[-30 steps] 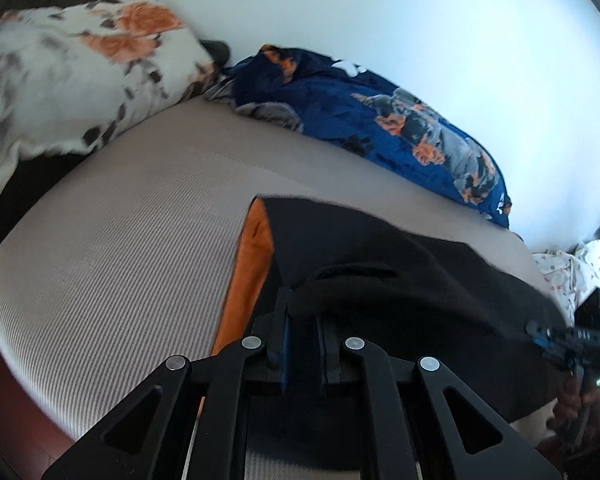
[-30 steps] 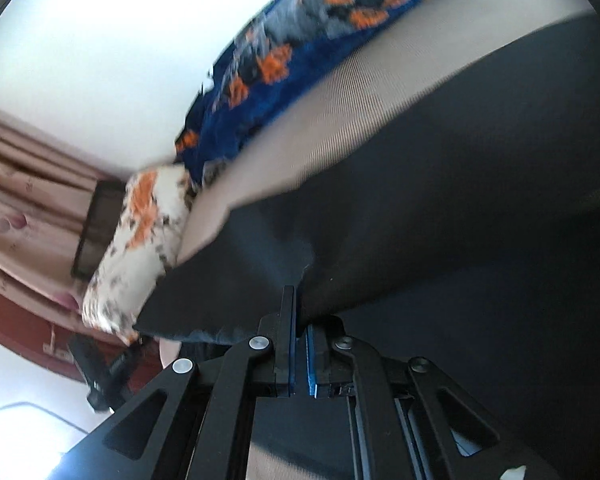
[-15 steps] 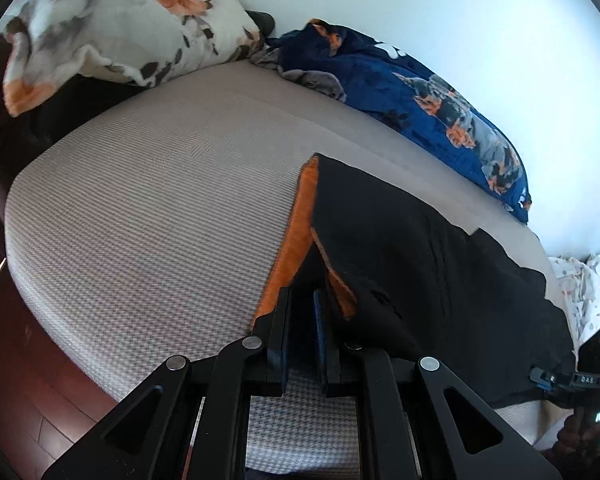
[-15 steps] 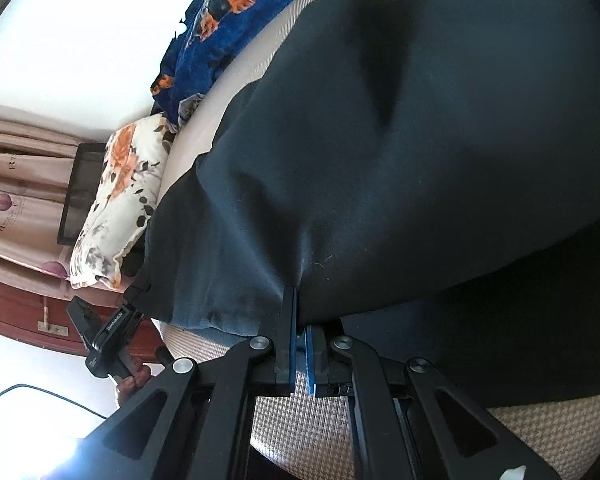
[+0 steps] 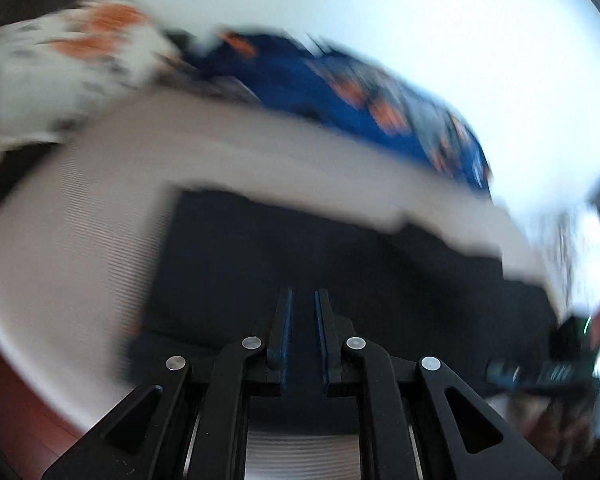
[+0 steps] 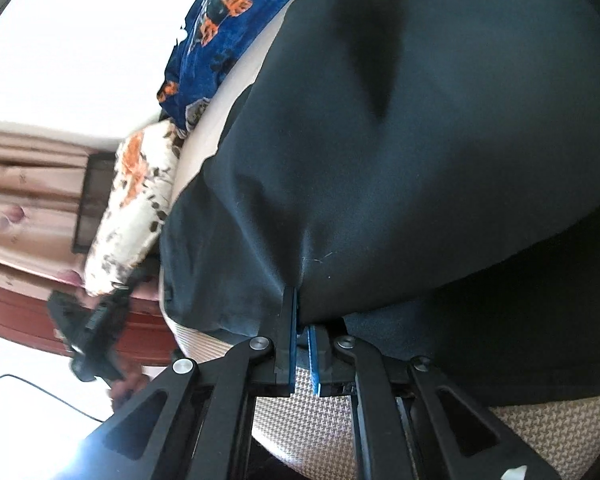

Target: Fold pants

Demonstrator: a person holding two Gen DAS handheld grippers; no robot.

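The black pants [image 6: 400, 140] lie on the beige bed [image 5: 80, 220], seemingly folded over once, so I judge further folds are left. The left gripper [image 5: 302, 304] hangs over them, jaws a little apart and empty; the right gripper [image 6: 302, 312] has its jaws almost closed on the cloth edge. By the white wall [image 5: 340, 4] lie a floral pillow [image 6: 136, 200] and a blue blanket [image 6: 220, 24].

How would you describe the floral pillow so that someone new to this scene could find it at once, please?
Start at the beige bed where the black pants lie. Along its far edge by the white wall lies a blue patterned blanket. Beside the blanket's end sits the floral pillow: it alone is white, with orange flowers and dark leaves.
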